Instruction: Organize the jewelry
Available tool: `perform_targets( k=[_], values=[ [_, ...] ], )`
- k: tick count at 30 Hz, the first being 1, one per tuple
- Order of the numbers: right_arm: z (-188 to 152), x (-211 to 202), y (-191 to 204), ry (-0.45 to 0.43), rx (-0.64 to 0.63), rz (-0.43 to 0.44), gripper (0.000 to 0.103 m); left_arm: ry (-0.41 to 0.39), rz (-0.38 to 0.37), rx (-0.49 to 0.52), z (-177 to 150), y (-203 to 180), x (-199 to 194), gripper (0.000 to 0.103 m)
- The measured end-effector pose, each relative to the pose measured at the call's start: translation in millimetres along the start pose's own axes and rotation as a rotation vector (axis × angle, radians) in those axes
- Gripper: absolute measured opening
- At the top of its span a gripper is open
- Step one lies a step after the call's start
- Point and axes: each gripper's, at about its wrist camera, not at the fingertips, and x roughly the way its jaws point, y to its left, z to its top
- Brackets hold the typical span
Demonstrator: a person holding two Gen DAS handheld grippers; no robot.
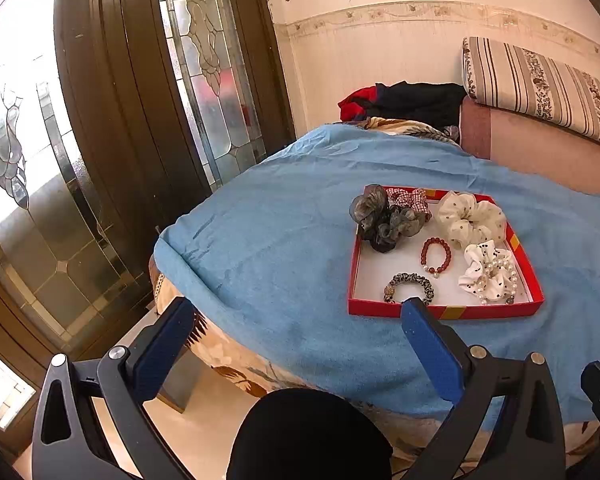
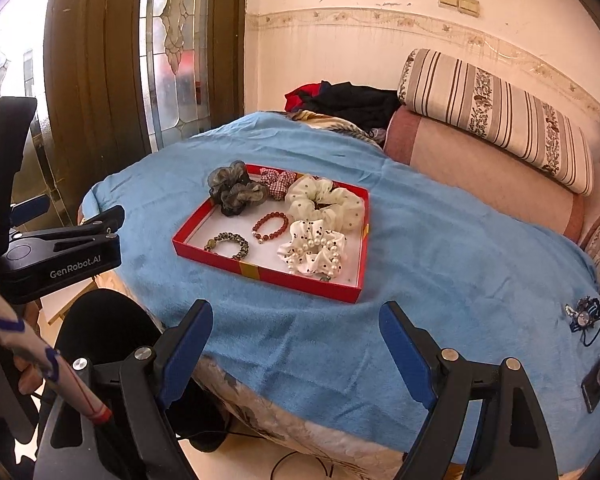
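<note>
Left gripper [image 1: 300, 344] and right gripper [image 2: 296, 336], both with jaws spread and empty, hover short of a red tray [image 2: 260, 270] on a blue blanket [image 2: 440, 260]. Inside the tray, left to right: grey scrunchie [image 2: 232, 190], leopard bracelet [image 2: 228, 245], red bracelet [image 2: 271, 226], cream scrunchie [image 2: 324, 200], pearl-trimmed scrunchie [image 2: 314, 250]. Far right of the tray, on the blanket's edge, lies what may be a dark hair tie [image 2: 586, 316].

We see a blue blanket [image 2: 440, 260] spread over the bed. Beyond its far edge lies a pile of dark and red clothes [image 1: 404, 102], and right of that pile a striped cushion [image 2: 496, 116] rests on a pink bolster [image 2: 480, 172]. Left of the blanket stands a stained-glass door [image 1: 204, 80].
</note>
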Motion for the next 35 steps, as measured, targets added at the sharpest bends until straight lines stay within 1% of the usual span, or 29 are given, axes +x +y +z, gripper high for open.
perform_targets(
  k=[5, 21, 25, 29, 31, 35],
  values=[
    [0, 2, -2, 0.008, 0.004, -0.005, 0.088, 0.014, 0.0, 0.007, 0, -3, 3, 0.103],
    [-3, 8, -2, 0.025, -0.001, -0.002, 0.088, 0.021, 0.005, 0.008, 1, 0, 6, 0.103],
    [-3, 9, -2, 0.028, -0.004, -0.004, 0.088, 0.025, -0.004, 0.007, 1, -1, 8, 0.103],
    [-3, 12, -1, 0.034, -0.004, -0.008, 0.088, 0.047, -0.031, 0.009, 1, -1, 13, 0.103],
    [-4, 13, -1, 0.037, -0.003, -0.009, 0.088, 0.062, -0.025, 0.018, 1, -1, 16, 0.103],
    [-5, 15, -2, 0.041, -0.001, -0.01, 0.088, 0.05, -0.028, 0.023, 1, -2, 14, 0.103]
  ],
)
